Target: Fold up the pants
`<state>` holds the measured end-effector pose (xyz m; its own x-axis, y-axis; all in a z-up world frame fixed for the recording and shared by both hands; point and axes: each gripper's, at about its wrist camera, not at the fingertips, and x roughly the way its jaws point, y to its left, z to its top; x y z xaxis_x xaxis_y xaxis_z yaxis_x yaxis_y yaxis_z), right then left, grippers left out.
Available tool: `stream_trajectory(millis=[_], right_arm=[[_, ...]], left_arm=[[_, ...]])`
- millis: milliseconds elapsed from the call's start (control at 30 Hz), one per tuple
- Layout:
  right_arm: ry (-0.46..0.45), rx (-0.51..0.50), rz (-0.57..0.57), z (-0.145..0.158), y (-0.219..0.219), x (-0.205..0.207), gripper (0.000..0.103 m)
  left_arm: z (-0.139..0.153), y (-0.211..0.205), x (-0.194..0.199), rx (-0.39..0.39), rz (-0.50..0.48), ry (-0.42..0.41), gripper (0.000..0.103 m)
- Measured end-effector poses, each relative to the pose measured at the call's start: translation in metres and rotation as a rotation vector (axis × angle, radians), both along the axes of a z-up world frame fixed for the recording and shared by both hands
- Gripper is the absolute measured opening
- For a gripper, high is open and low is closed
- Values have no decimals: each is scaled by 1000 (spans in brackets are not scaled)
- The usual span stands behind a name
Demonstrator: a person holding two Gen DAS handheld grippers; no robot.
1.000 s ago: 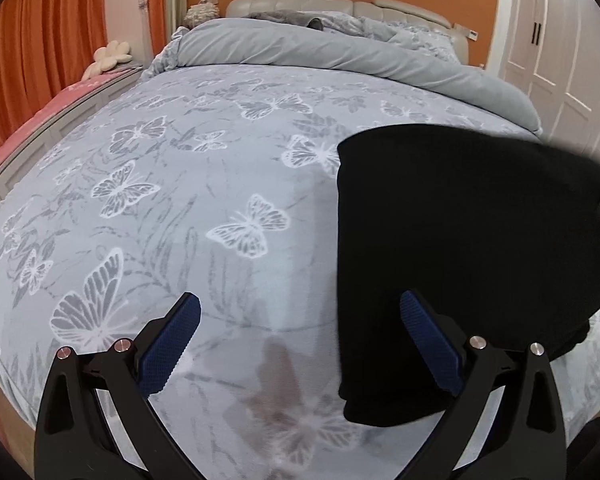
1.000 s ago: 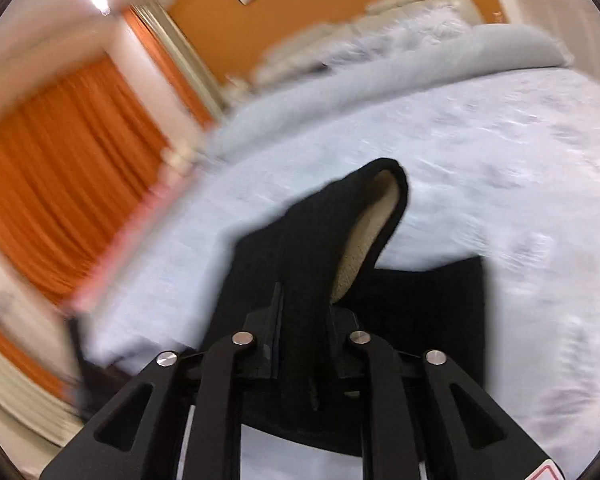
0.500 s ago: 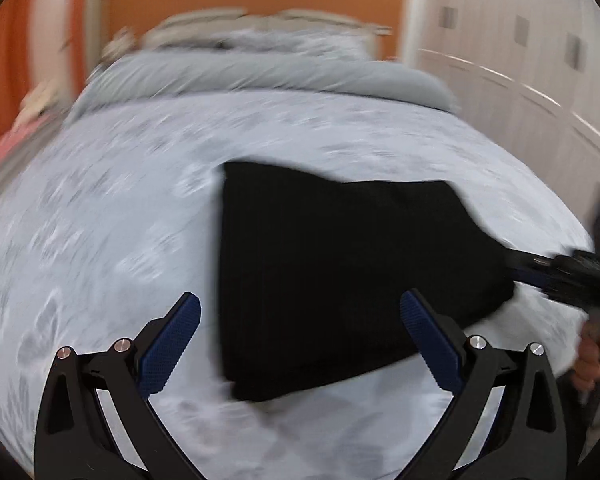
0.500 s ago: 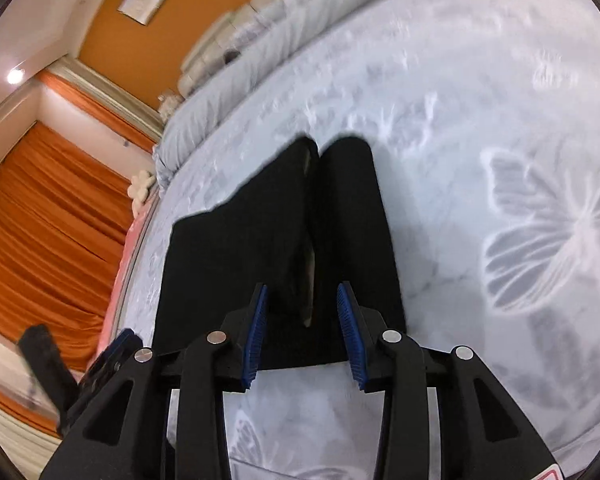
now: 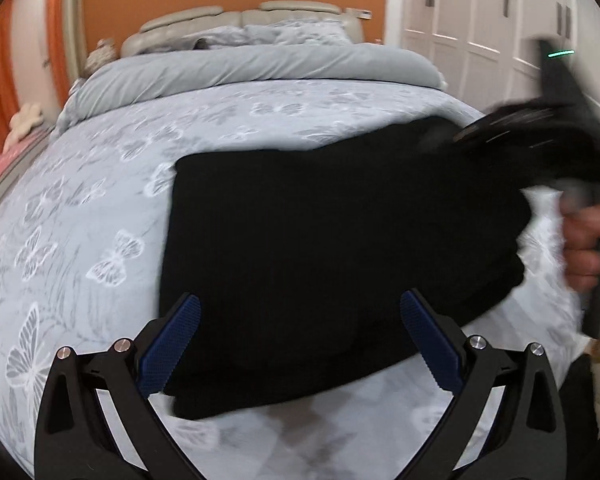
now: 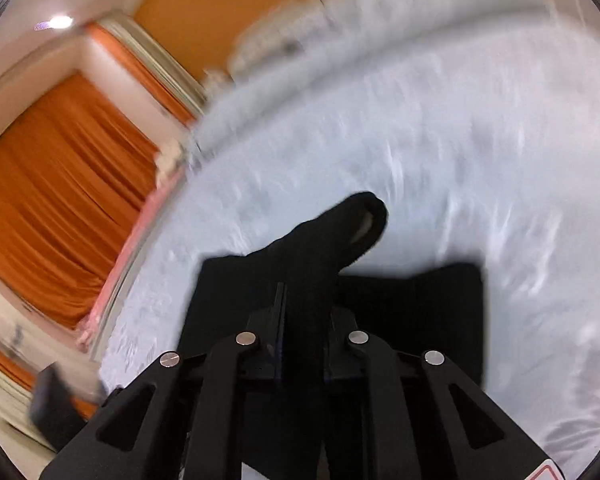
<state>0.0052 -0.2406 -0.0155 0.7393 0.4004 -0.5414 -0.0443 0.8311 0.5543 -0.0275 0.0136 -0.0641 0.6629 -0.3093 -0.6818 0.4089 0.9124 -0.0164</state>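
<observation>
Black pants (image 5: 332, 240) lie partly folded on the bed, a dark slab across the grey butterfly cover. My left gripper (image 5: 300, 344) is open, its blue pads either side of the pants' near edge, holding nothing. My right gripper (image 6: 305, 312) is shut on a bunched end of the pants (image 6: 340, 232) and lifts it above the flat part (image 6: 420, 312). In the left wrist view the right gripper (image 5: 540, 136) shows blurred at the right, with the hand on its handle.
The bed cover (image 5: 100, 208) spreads left and back. A rolled grey duvet (image 5: 260, 68) and headboard lie at the far end. White wardrobes (image 5: 480, 20) stand right; orange curtains (image 6: 52, 192) hang left.
My right gripper has closed again on the pants' end and raised it off the bed. My left gripper has stayed open and come closer over the pants' near edge.
</observation>
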Motion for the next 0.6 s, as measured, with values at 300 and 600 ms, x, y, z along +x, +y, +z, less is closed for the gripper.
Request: stream_trajectory(millis=[300,600], right_arm=[[68,-47,-265,-22,-44,-18,28],[60,-107,176,3,118,52,12]], left_arm=[[-14,50,26,-159,116,190,98],[5,118,32,-152,407,93,98]])
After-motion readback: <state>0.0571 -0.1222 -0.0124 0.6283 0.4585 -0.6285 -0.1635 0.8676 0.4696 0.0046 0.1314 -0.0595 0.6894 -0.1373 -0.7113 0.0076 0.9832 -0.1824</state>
